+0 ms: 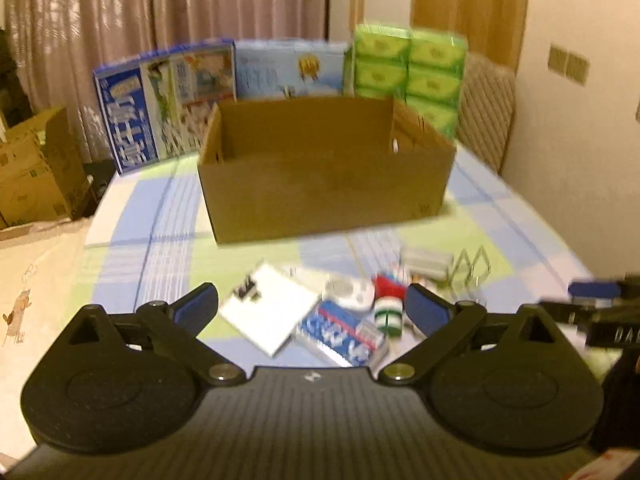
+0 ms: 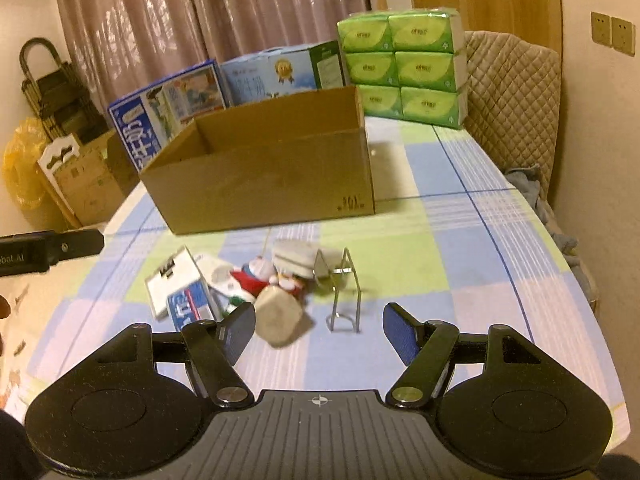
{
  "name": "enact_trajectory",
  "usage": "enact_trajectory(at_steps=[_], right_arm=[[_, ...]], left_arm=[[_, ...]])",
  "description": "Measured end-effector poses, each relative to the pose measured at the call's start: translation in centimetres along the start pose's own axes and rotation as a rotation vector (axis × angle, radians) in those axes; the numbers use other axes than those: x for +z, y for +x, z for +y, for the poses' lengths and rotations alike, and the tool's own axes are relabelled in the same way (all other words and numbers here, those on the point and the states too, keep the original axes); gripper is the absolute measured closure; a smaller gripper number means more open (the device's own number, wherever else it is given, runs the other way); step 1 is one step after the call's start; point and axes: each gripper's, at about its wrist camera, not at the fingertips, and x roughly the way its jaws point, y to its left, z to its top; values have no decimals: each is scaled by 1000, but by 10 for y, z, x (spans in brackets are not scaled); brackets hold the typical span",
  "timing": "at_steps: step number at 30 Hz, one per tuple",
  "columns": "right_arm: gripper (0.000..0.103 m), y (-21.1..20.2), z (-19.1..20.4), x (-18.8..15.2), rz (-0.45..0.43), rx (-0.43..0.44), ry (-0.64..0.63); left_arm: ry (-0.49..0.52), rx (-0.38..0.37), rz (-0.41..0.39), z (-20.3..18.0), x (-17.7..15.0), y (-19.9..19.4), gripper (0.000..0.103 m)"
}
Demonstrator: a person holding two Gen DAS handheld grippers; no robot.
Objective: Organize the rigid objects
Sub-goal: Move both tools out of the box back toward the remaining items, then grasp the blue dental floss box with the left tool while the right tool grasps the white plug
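Cardboard box (image 2: 260, 168) interior hidden, clutter blurred — both hand-held grippers released, left (image 1: 312, 308), right (image 2: 319, 330).

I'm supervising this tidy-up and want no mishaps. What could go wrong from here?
1. The small items lie bunched together: the white pad, the blue packet and the toy figure touch, so a grab may drag a neighbour.
2. The wire stand is thin and could tip or slip from the pads.
3. The left gripper and right gripper are near one pile and might collide.
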Motion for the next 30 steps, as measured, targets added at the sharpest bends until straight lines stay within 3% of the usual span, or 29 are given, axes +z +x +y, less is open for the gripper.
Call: enact_trajectory(at_steps=[13, 30], right_arm=[[35, 35, 13, -6, 30, 26, -125], [35, 96, 22, -18, 83, 80, -391]], left_arm=[[114, -63, 99, 10, -29, 40, 9], [442, -204, 137, -4, -52, 104, 10]])
